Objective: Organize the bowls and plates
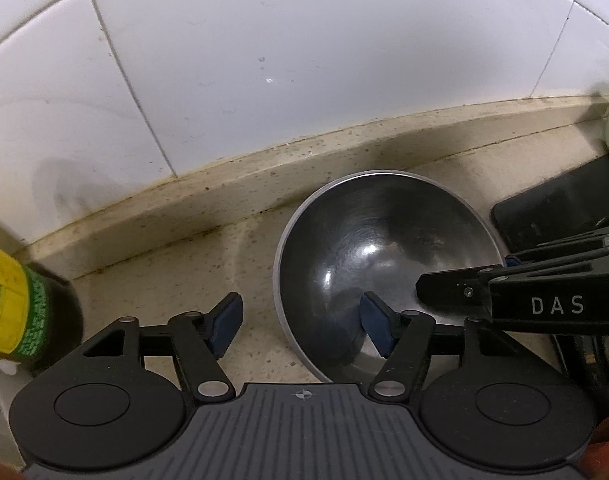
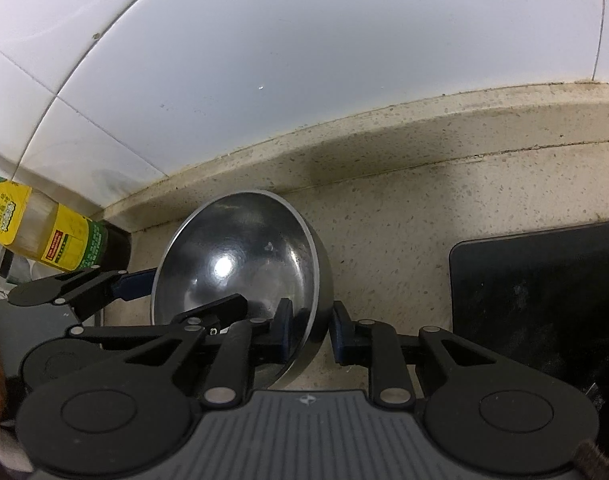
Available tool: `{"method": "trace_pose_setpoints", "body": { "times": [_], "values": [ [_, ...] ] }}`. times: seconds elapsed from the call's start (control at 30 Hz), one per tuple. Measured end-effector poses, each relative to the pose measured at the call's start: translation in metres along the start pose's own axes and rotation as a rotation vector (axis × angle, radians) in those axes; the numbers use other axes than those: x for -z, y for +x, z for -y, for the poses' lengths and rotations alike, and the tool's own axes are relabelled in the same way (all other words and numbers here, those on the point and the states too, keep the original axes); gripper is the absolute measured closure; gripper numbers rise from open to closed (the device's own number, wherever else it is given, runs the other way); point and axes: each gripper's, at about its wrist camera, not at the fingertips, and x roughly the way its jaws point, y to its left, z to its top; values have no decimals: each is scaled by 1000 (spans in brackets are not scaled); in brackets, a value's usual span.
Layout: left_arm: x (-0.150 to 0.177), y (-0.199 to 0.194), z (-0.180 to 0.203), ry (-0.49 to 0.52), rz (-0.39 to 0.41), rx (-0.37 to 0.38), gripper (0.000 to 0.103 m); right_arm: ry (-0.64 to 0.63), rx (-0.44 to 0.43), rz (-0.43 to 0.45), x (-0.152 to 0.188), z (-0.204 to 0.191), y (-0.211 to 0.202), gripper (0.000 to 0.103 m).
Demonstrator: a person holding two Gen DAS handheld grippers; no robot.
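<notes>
A round stainless steel bowl sits on the speckled beige counter by the tiled wall; it also shows in the right wrist view. My left gripper is open, its jaws straddling the bowl's left rim, one pad inside and one outside. My right gripper straddles the bowl's right rim with one blue pad inside and one outside, a small gap still showing, so it is open. The right gripper reaches in from the right in the left wrist view.
A yellow and green labelled bottle stands at the left, also in the right wrist view. A flat black slab lies on the counter to the right of the bowl. A raised counter ledge runs along the white tiled wall.
</notes>
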Motion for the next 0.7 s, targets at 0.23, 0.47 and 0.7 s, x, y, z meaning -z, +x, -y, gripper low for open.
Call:
{"method": "trace_pose_setpoints", "body": {
  "times": [0.23,0.47,0.7],
  "values": [
    [0,3,-12,-56,-30,87,29,-8,7,13,1,2,-2,86],
    [4,-7,2,15,20,67,50,-31,36,30,4,-5,-3,87],
    [7,-18,5,33,54,27,55,-21,29,51,3,-5,-10,87]
  ]
}}
